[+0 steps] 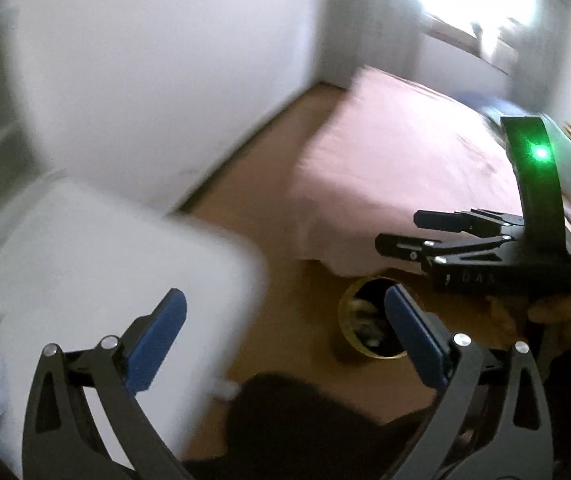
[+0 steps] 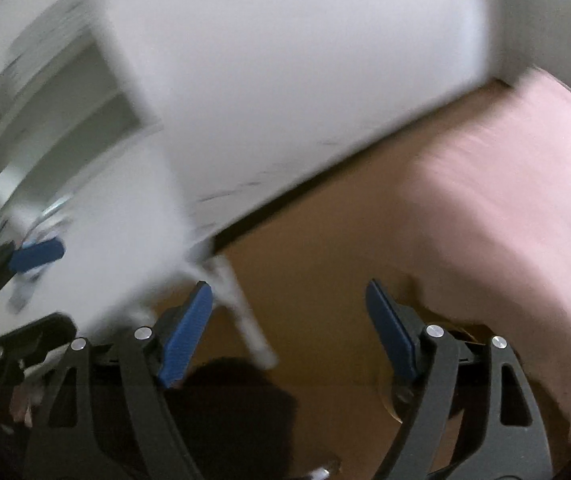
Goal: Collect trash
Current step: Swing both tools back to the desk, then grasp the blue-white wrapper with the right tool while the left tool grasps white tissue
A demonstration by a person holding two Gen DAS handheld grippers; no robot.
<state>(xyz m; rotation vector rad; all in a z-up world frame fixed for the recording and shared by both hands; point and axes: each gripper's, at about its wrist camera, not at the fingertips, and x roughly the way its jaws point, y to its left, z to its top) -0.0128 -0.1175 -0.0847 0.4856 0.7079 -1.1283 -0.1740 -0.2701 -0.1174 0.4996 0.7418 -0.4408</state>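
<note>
Blue-padded fingers of the left claw (image 1: 285, 312) stood wide apart, gripping nothing, over a brown floor (image 1: 285, 216). At left lay a blurred white surface (image 1: 97, 264); a pink bed (image 1: 397, 168) filled the upper right beneath white walls. Between the fingertips, lower centre, sat the trash bin (image 1: 349, 312). At right, the right claw (image 1: 395, 232) seemed slightly apart; its own view showed it (image 2: 289, 304) wide apart, empty.

A strip of bare floor (image 1: 285, 184) is left open between the white worktop (image 1: 97, 280) and the pink-covered bed (image 1: 397, 168). The round bin (image 1: 349, 312) stands at the bed's corner, partly overhung by the cover; the worktop's legs (image 2: 241, 304) narrow the gap.
</note>
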